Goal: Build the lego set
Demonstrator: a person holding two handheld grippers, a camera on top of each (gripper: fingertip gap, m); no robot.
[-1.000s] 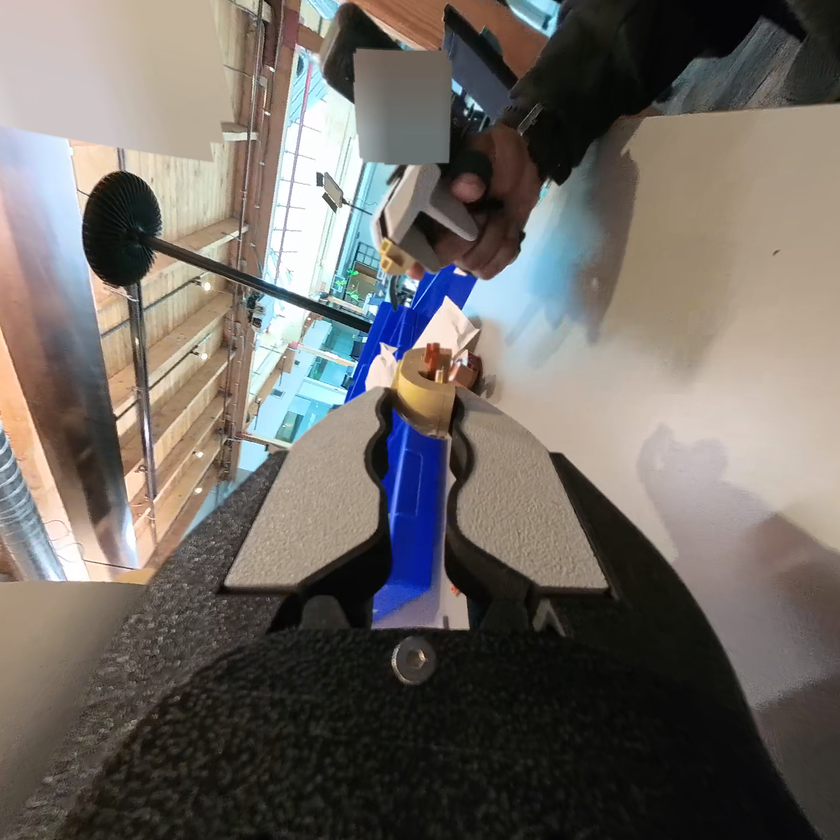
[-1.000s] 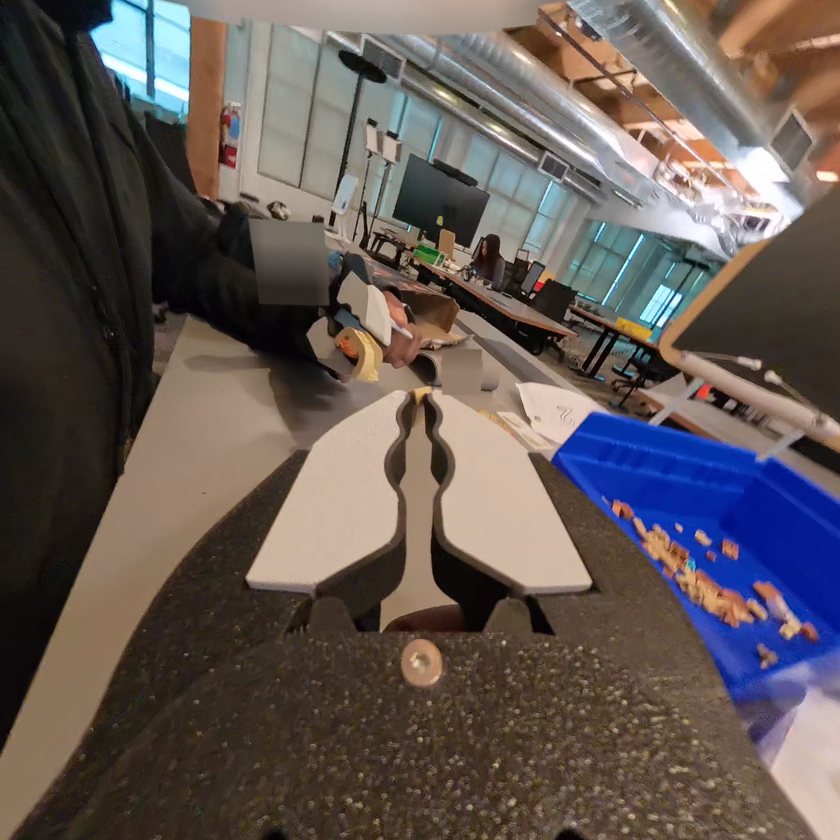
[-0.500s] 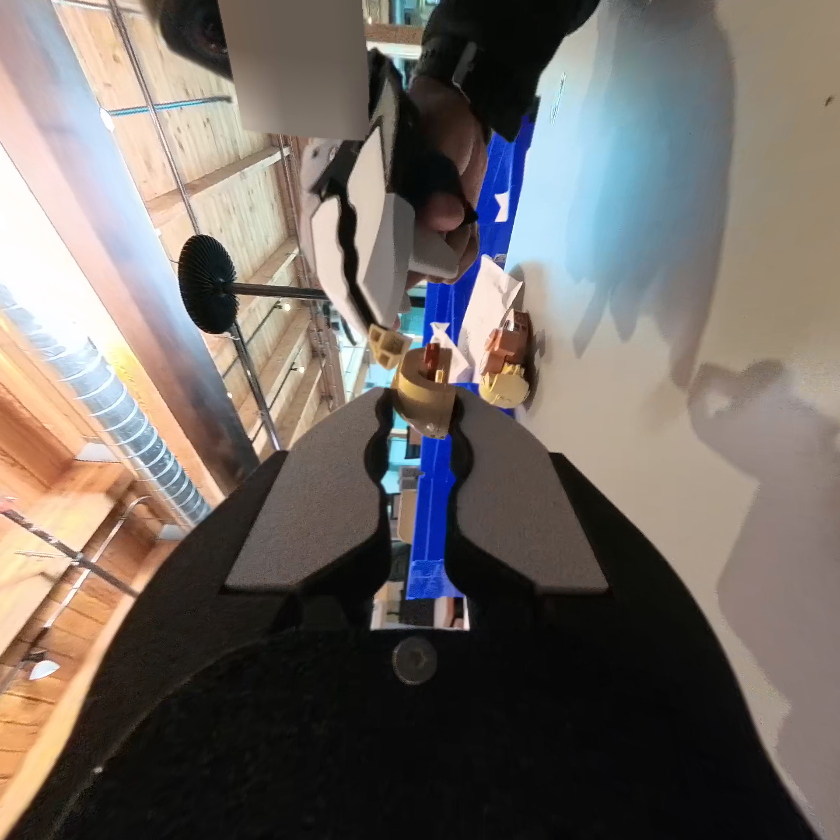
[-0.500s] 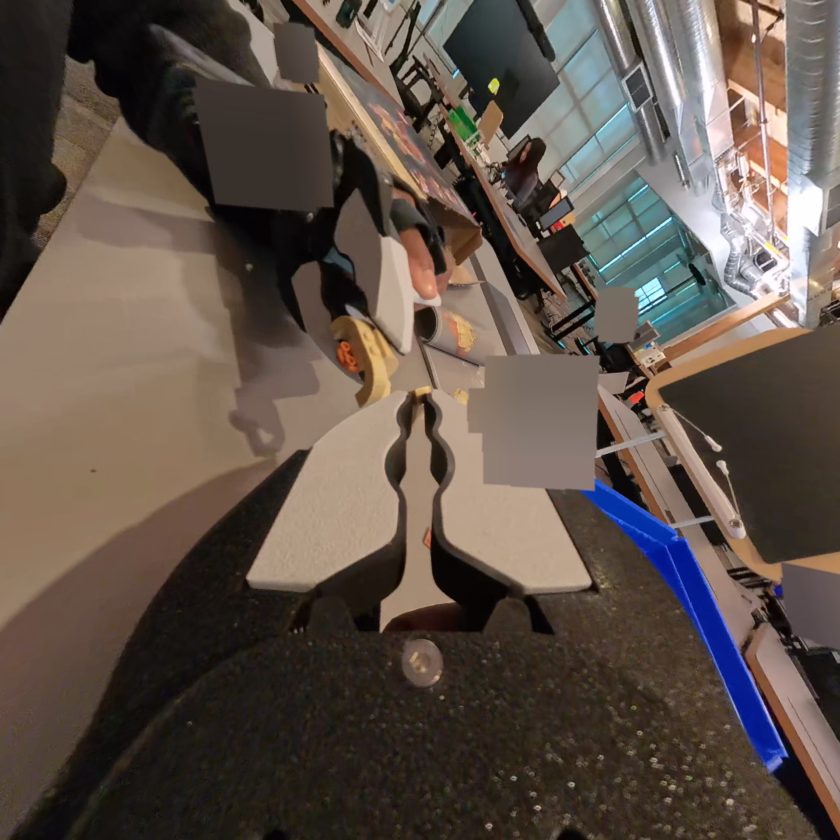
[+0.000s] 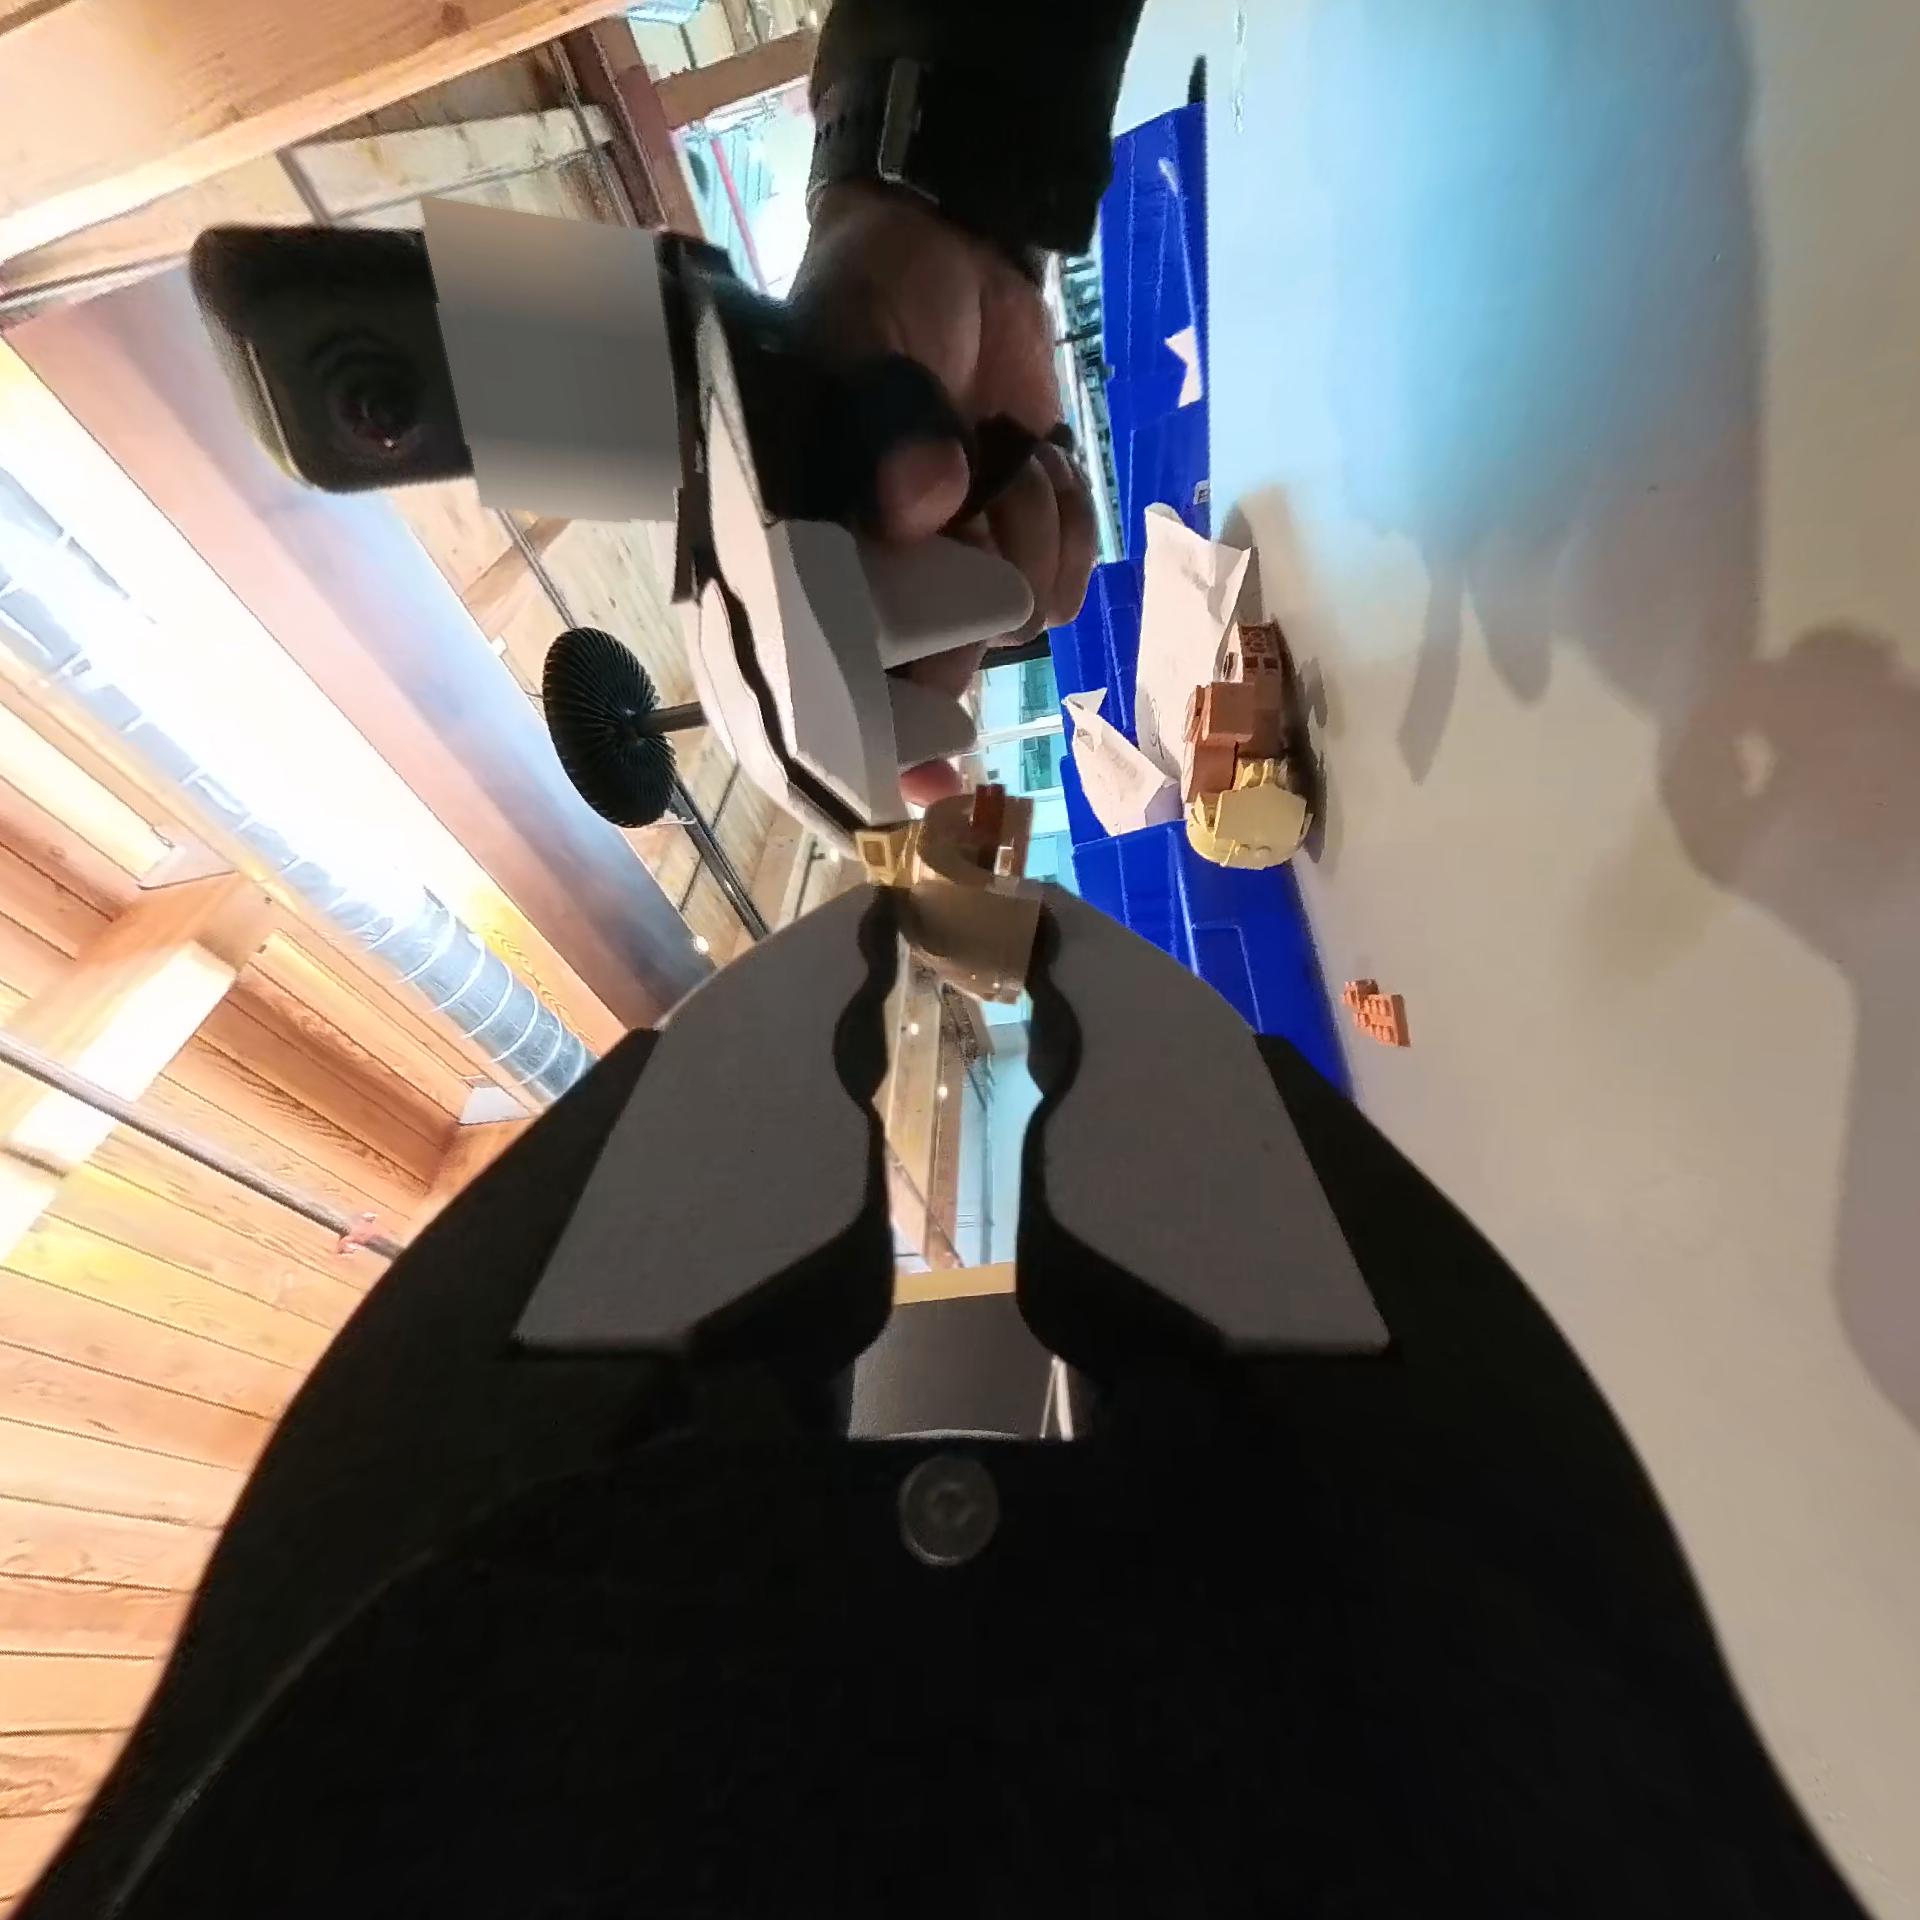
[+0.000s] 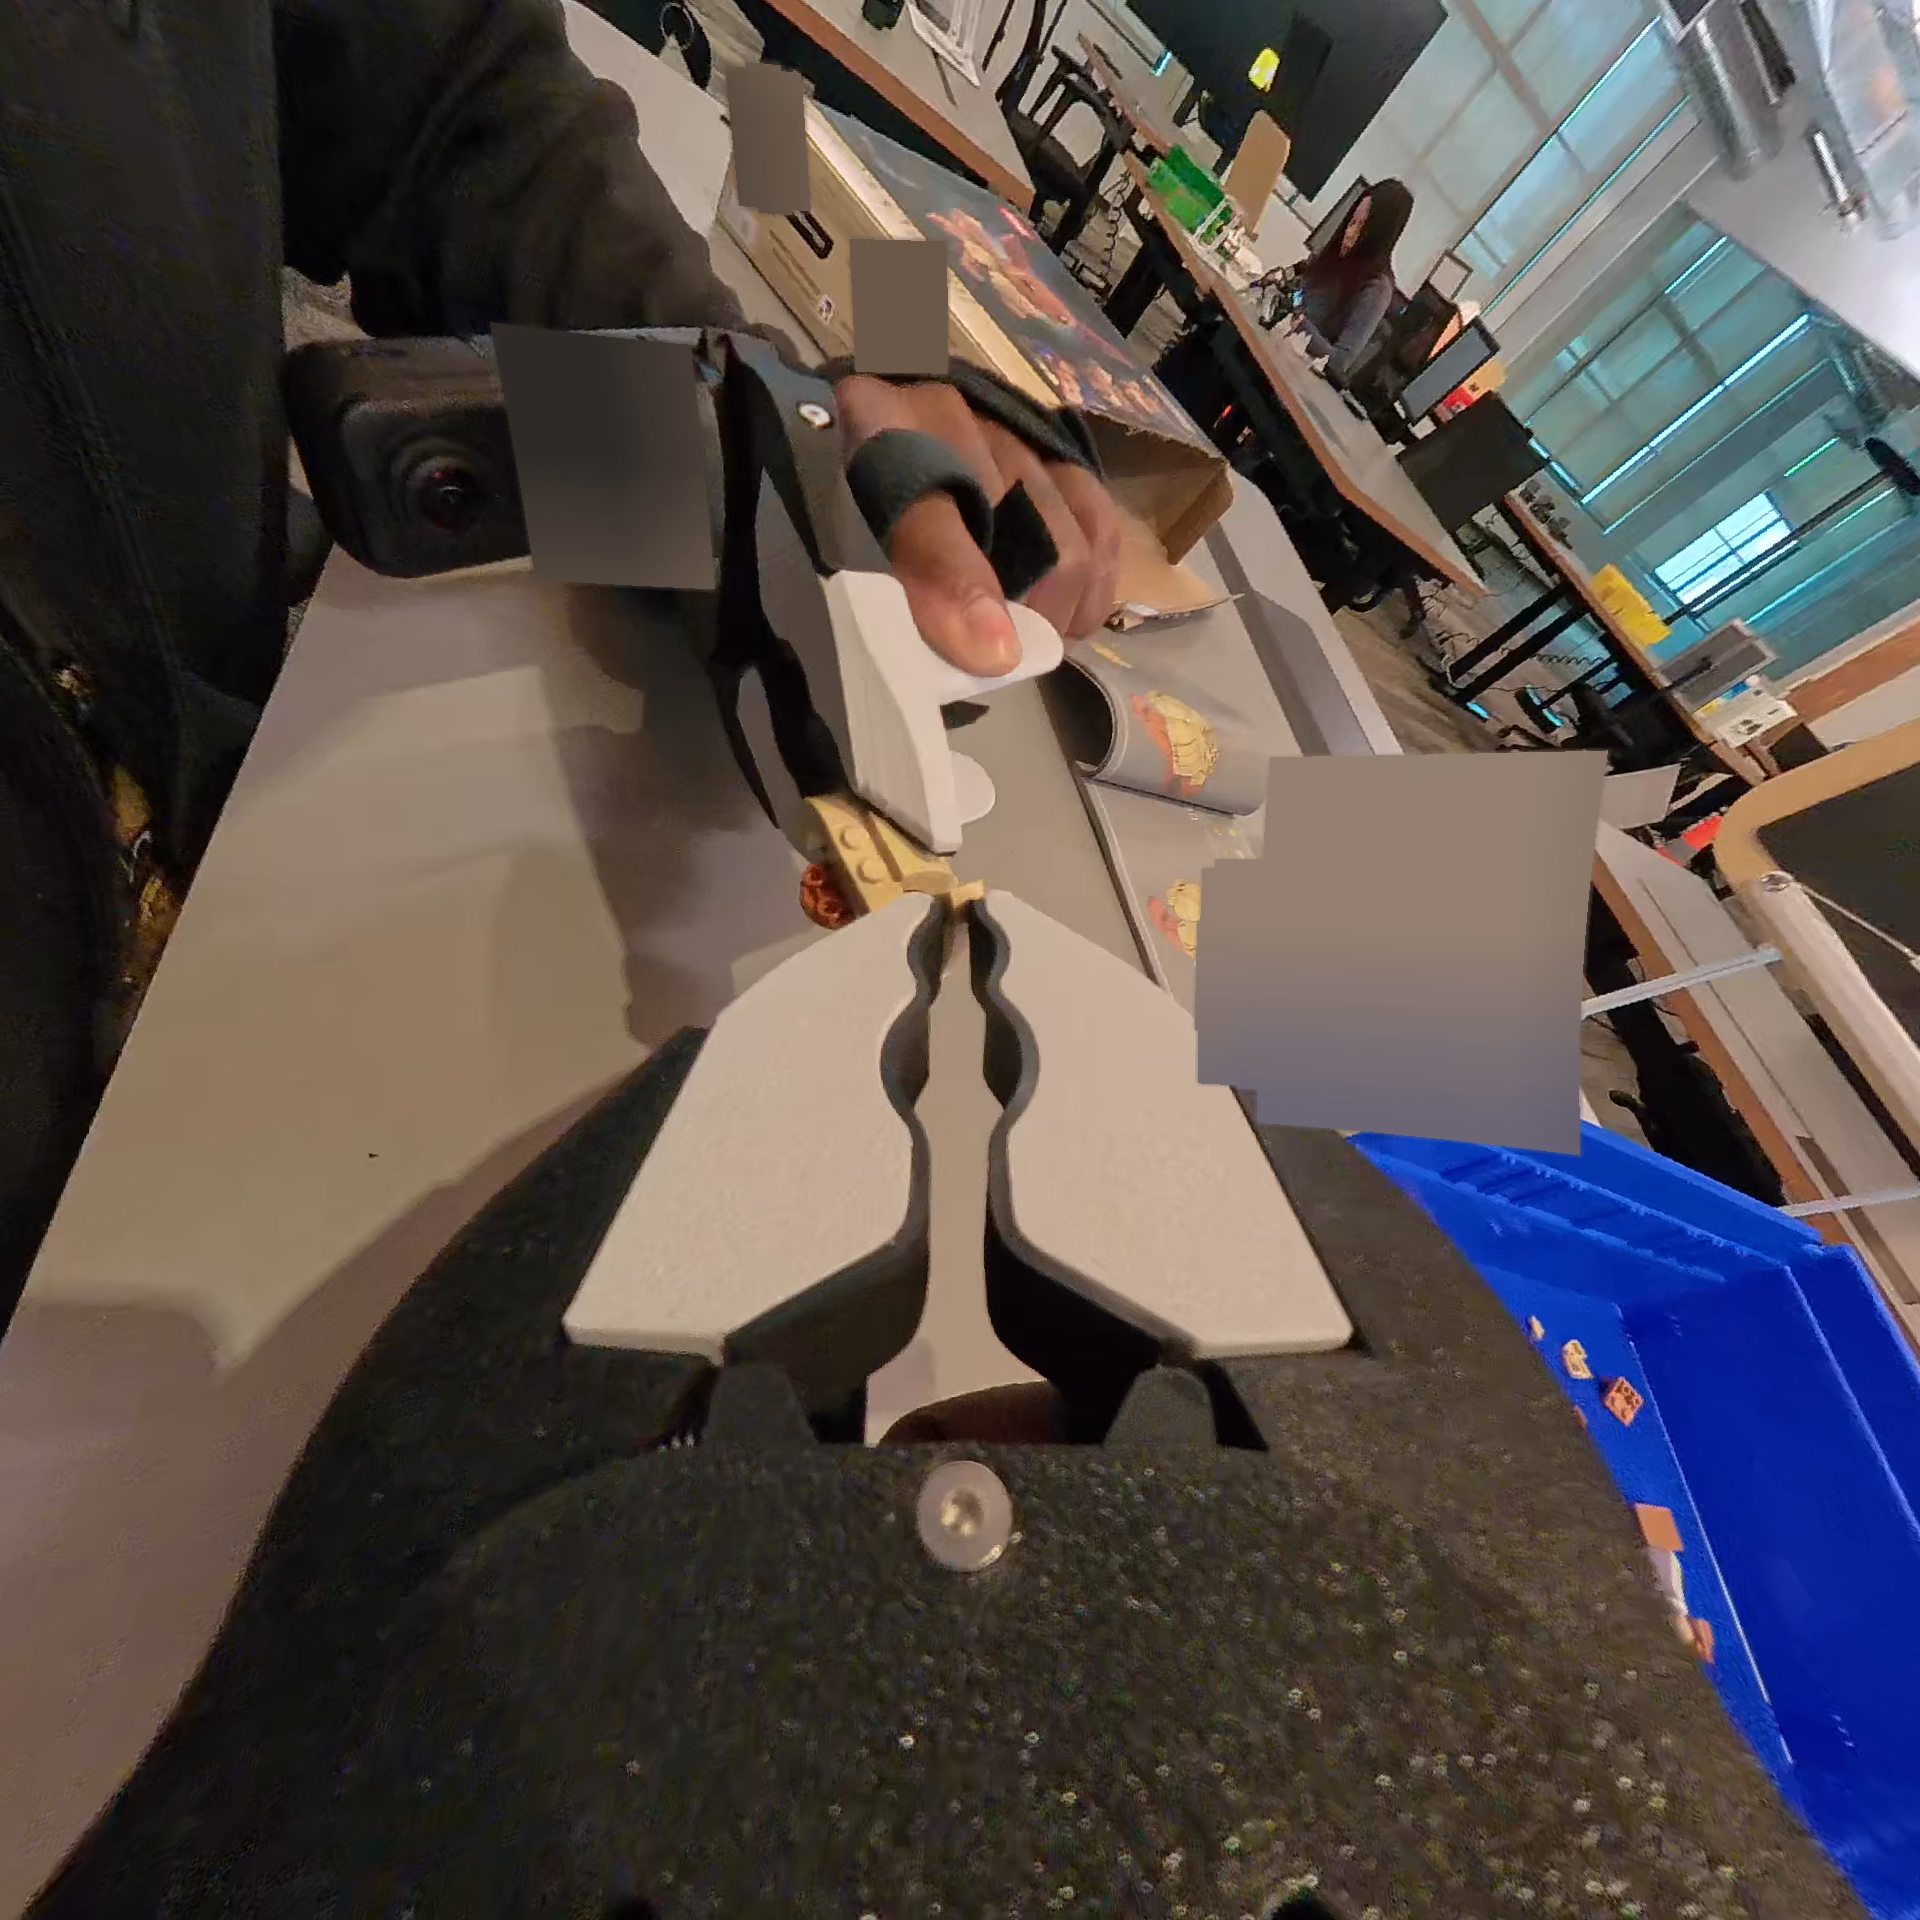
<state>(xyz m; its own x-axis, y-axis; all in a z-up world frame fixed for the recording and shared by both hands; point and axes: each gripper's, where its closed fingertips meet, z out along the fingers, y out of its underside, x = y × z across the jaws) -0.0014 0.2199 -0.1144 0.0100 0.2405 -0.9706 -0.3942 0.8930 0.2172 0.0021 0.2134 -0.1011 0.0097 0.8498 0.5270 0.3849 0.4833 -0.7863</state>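
My left gripper is shut on a tan curved lego assembly with an orange piece on top, held in the air beside the white table. My right gripper is shut on a small tan piece. In the left wrist view the right gripper brings that small tan piece against the assembly's left edge. In the right wrist view the left gripper holds the assembly tip to tip with mine. A partly built tan and brown model lies on the table.
Blue bins with loose bricks stand along the table; one bin is at my right. Small orange bricks lie on the table. White bags, an instruction booklet and a cardboard box lie nearby.
The two grippers have come together; the small tan piece, a short way off before, now meets the assembly. Both views have tilted as the hands turned.
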